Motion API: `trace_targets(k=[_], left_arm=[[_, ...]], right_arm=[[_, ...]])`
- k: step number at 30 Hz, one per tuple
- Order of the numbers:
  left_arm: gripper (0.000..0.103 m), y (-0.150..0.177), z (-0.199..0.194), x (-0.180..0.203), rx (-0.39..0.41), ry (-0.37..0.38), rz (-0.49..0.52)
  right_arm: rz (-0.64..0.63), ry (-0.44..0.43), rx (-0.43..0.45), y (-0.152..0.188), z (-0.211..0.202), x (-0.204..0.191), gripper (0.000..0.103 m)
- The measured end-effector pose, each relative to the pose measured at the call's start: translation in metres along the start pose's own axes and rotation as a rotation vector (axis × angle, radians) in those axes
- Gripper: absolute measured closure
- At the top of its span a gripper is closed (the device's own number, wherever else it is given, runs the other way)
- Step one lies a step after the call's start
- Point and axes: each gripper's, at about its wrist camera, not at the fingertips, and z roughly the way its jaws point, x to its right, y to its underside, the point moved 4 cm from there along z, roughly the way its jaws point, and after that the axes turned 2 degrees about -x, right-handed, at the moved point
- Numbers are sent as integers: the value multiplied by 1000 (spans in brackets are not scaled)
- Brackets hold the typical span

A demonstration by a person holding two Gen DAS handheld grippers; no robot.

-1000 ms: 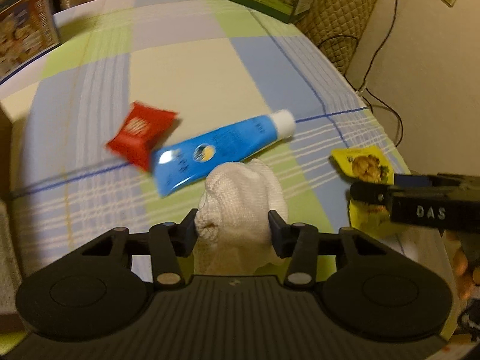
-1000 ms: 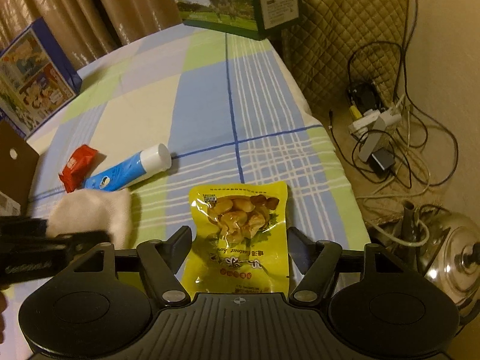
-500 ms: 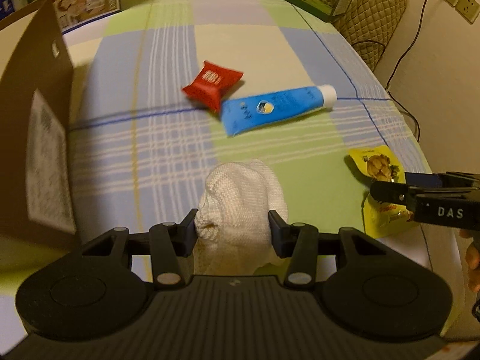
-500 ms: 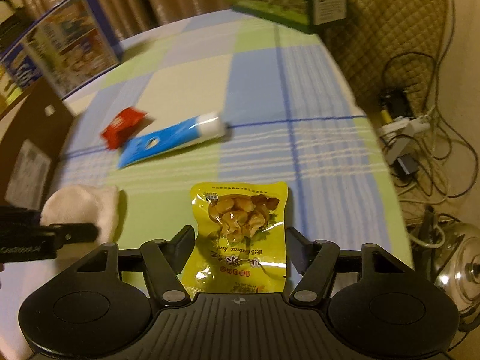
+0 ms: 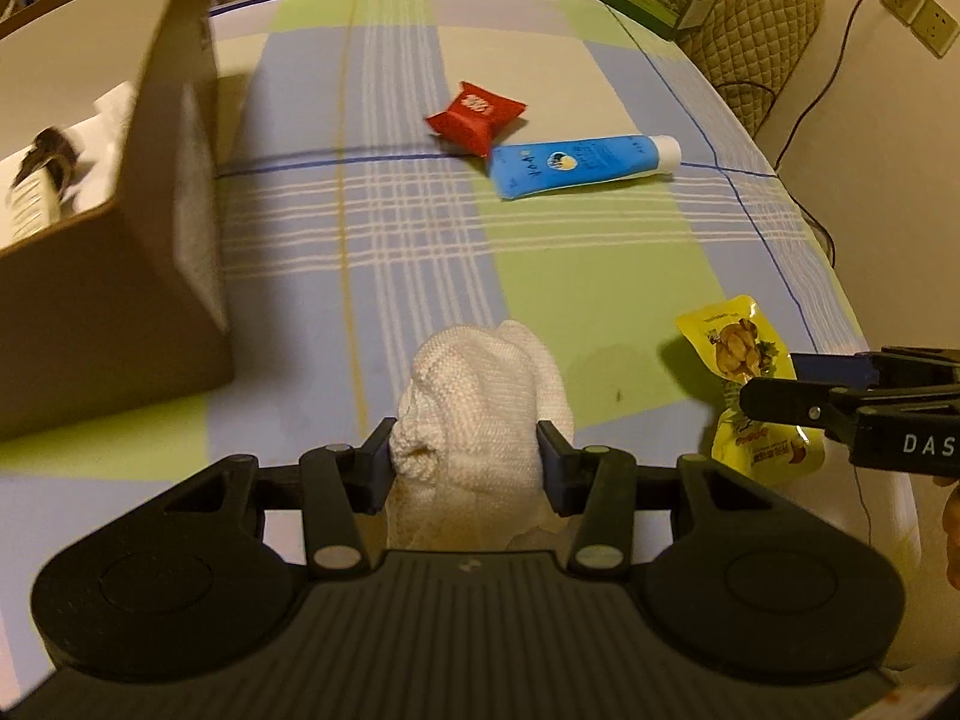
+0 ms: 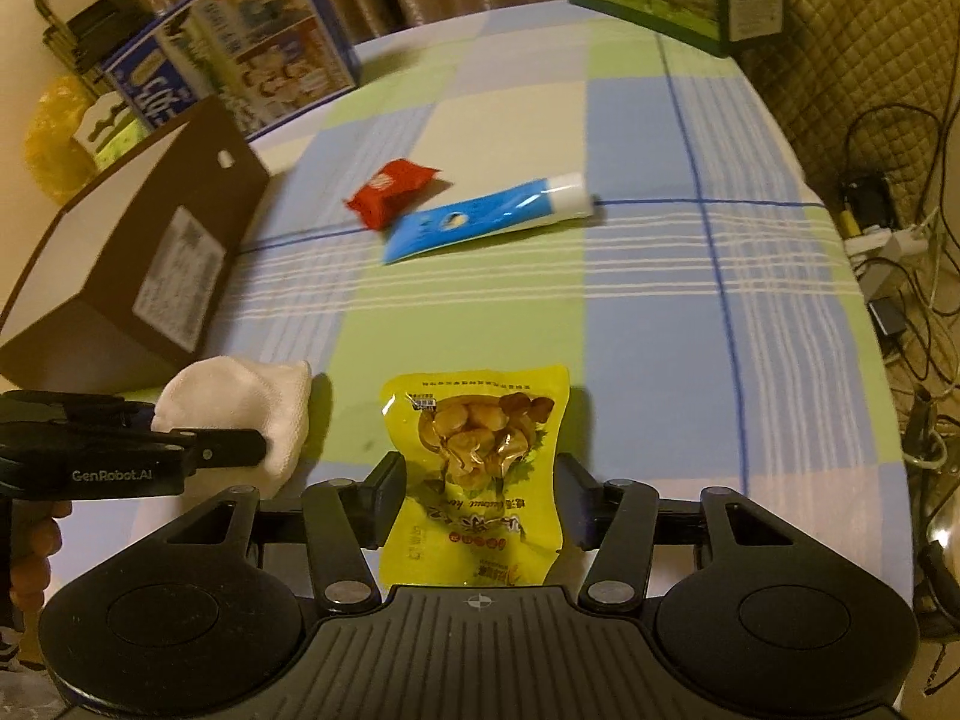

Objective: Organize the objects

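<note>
**Both grippers loaded, swinging toward the box**

Left wrist view: the left gripper (image 5: 467,461) pinches the white cloth (image 5: 480,396), both pads pressed into it. Since a second ago the view has turned left, so the open cardboard box (image 5: 114,276) at the table's left edge now fills that side, with items already inside; I judge the cloth goes in next. The red packet (image 5: 477,117) and blue tube (image 5: 579,165) lie touching mid-table (image 5: 600,276).

Right wrist view: the right gripper (image 6: 480,495) holds the yellow snack pouch (image 6: 474,468) between its fingers, lifted near the table's near edge. The box has also come into this view, at far left.
</note>
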Motion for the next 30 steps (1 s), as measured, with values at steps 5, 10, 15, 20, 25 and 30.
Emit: trace_targets(k=[5, 10, 15, 20, 25, 30], left_arm=[[61, 9, -17, -13, 21, -2, -30], [61, 14, -35, -29, 49, -10, -62], [61, 19, -51, -46, 70, -23, -94], [61, 25, -66, -66, 88, -39, -127], [61, 31, -83, -88, 109, -55, -159], [61, 35, -104, -110, 138, -75, -182]], right_arm=[[-32, -29, 10, -1, -4, -21, 53], [-74, -59, 19, -7, -7, -44, 53], [-114, -102, 27, -14, -6, -70, 53], [-153, -144, 29, -20, -4, -98, 53], [-189, -184, 28, -25, 0, -125, 53], [-224, -234, 34, -33, 3, -156, 53]])
